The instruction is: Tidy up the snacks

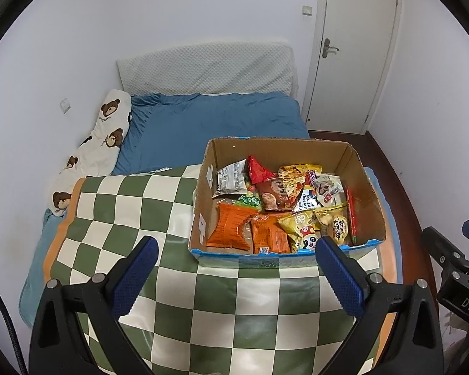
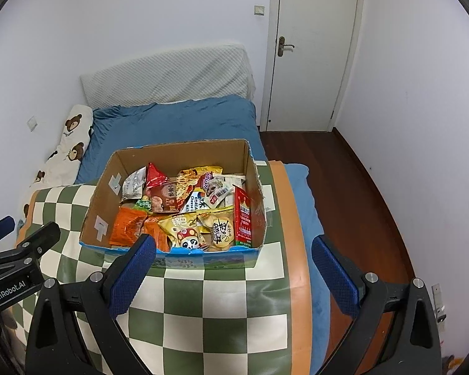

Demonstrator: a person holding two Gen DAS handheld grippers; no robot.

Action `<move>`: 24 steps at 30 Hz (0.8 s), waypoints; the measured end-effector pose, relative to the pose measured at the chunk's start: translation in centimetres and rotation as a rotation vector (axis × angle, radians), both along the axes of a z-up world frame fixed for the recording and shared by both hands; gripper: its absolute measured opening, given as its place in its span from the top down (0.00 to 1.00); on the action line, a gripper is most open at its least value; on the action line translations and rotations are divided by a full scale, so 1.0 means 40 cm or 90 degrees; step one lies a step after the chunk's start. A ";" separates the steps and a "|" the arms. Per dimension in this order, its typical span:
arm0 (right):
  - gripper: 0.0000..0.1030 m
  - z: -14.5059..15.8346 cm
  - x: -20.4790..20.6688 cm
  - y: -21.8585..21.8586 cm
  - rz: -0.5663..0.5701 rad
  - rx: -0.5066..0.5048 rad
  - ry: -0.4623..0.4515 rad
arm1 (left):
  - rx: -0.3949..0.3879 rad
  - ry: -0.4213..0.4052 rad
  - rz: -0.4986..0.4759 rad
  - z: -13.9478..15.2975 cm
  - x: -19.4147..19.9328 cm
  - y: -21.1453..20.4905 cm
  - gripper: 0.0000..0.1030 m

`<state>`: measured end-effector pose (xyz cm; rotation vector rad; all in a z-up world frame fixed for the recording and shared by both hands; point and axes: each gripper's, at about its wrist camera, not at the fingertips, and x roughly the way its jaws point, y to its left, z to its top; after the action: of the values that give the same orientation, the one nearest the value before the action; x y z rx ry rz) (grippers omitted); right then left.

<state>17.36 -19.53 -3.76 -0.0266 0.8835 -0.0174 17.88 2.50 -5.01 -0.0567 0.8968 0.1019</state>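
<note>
An open cardboard box (image 1: 364, 187) stands on a green and white checkered mat (image 1: 203, 297) and holds several snack packets: orange packets (image 1: 229, 226), a yellow panda bag (image 1: 300, 228), a red bag (image 1: 259, 168) and a tall red carton (image 2: 243, 218) at its right wall. The box also shows in the right wrist view (image 2: 103, 193). My left gripper (image 1: 236, 254) is open and empty, just in front of the box. My right gripper (image 2: 233, 254) is open and empty, at the box's front right corner.
The mat (image 2: 219, 312) lies on a bed with a blue sheet (image 1: 215, 125). A bear-print pillow (image 1: 100, 143) and a white cushion (image 1: 206, 68) lie by the wall. A white door (image 2: 315, 50) and dark wood floor (image 2: 359, 187) are to the right.
</note>
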 end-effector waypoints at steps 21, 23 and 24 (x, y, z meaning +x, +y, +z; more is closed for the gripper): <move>0.01 -0.003 -0.005 -0.002 -0.001 -0.002 0.004 | 0.000 -0.006 -0.006 -0.004 -0.001 -0.007 0.00; 0.01 0.002 -0.006 0.000 0.000 -0.002 0.002 | 0.000 -0.006 -0.006 -0.003 -0.001 -0.006 0.00; 0.01 0.005 -0.006 0.000 0.000 -0.001 0.001 | 0.000 -0.007 -0.006 -0.003 -0.002 -0.006 0.00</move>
<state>17.12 -19.53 -3.58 -0.0286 0.8853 -0.0187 17.80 2.26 -5.13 -0.0522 0.8862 0.0924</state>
